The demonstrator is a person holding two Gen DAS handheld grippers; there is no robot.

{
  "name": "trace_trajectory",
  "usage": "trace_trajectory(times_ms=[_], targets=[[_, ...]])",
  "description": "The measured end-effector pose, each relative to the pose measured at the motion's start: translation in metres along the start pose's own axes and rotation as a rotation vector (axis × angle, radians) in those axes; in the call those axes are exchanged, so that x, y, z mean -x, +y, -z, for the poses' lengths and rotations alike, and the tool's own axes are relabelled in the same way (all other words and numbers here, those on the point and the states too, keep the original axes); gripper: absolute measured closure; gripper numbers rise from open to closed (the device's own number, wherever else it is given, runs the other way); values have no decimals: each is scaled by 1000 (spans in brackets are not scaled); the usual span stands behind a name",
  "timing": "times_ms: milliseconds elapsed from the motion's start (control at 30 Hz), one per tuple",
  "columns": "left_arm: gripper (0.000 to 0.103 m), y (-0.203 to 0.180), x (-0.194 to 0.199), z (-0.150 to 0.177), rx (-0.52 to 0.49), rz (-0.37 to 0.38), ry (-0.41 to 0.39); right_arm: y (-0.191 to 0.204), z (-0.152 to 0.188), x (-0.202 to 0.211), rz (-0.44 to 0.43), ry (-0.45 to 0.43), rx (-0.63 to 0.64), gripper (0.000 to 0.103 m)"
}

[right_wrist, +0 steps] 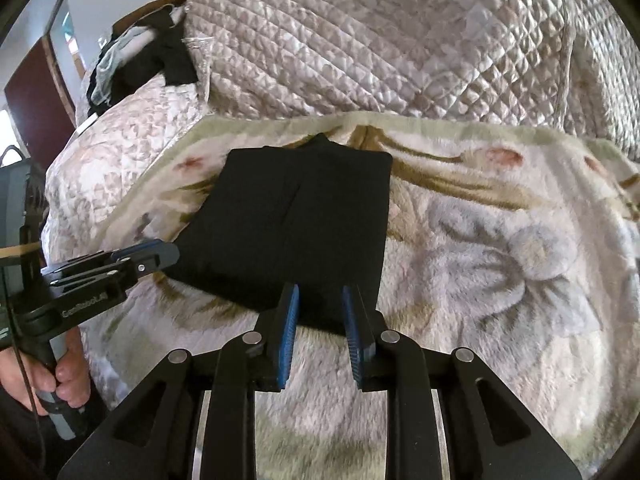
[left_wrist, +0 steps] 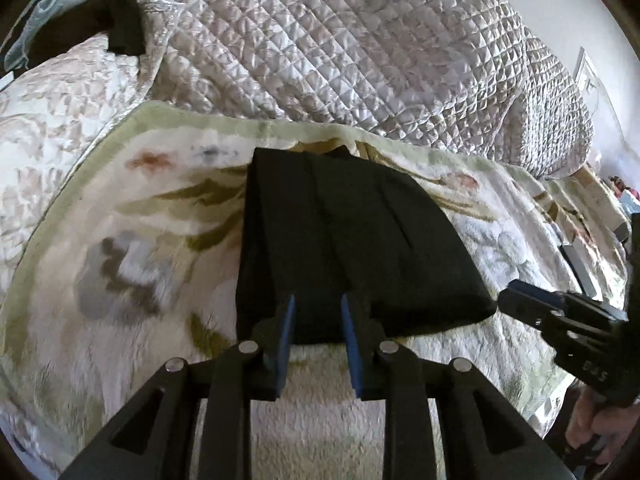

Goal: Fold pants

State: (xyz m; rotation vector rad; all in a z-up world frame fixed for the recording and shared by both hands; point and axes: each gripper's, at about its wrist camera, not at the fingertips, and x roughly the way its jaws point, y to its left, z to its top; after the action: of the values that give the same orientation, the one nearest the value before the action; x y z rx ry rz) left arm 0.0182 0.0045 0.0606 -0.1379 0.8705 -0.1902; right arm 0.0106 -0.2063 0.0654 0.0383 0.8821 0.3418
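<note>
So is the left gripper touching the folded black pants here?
Cannot tell. In the right wrist view the left gripper tip sits right at the edge of the folded pants, with no plain gap or contact; the left wrist view does not settle it either.

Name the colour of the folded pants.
Plain black pants, no pattern; clearest in the right wrist view.

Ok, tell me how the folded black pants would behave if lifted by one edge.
The pants are soft cloth in stacked layers, so they would likely droop and unfold. They look light for their size. On the fluffy blanket, a push would probably drag and bunch them.
</note>
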Motion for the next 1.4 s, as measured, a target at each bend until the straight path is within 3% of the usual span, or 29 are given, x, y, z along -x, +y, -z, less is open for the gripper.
trace_trajectory(times_ms=[133, 167, 600, 700, 933, 1233, 1333, 1400], targets=[[71, 0, -1, 12, 9, -41, 7, 3, 13, 7, 7, 2, 0, 61], [70, 1, -1, 15, 14, -51, 5, 3, 17, 6, 11, 11, -5, 60], [60, 9, -19, 32, 9, -127, 34, 1, 38, -19, 98, 86, 21, 60], [59, 9, -22, 33, 2, -138, 33, 2, 41, -23, 102, 76, 35, 56], [45, 2, -26, 36, -43, -139, 33, 4, 42, -25, 109, 65, 41, 54], [42, 3, -23, 34, -35, -122, 30, 2, 41, -23, 104, 59, 24, 53], [42, 5, -13, 28, -20, -82, -20, -1, 36, -15, 78, 31, -17, 53], [48, 2, -8, 23, -38, -85, -58, -2, 32, -8, 79, -7, -23, 59]])
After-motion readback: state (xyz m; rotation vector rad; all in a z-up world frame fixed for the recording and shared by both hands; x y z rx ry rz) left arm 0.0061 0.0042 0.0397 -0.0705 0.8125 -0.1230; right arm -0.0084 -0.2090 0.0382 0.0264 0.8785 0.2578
